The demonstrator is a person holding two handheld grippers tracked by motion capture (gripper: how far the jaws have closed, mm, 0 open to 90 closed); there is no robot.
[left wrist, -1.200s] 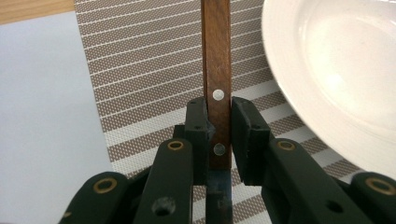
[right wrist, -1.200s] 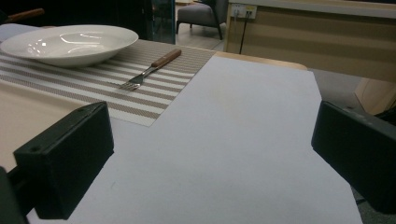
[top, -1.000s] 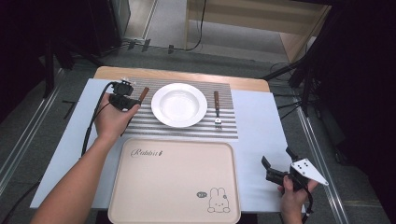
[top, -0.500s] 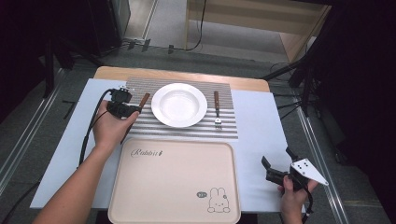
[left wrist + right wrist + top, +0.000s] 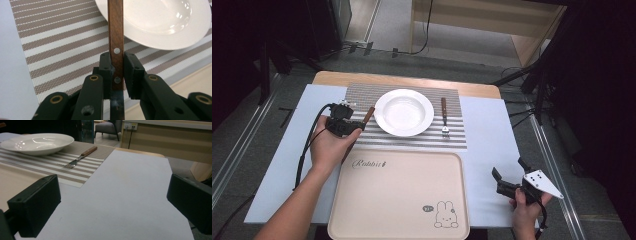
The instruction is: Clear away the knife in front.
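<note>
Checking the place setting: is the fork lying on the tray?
No, the fork lies on the striped placemat, right of the plate.

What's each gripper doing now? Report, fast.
Left gripper: shut on the knife handle.
Right gripper: open, holding nothing.

Hand-held gripper [image 5: 112, 205] jaws wide apart, fork [image 5: 79, 157] on striped placemat [image 5: 50, 165], white plate [image 5: 37, 143]
</note>
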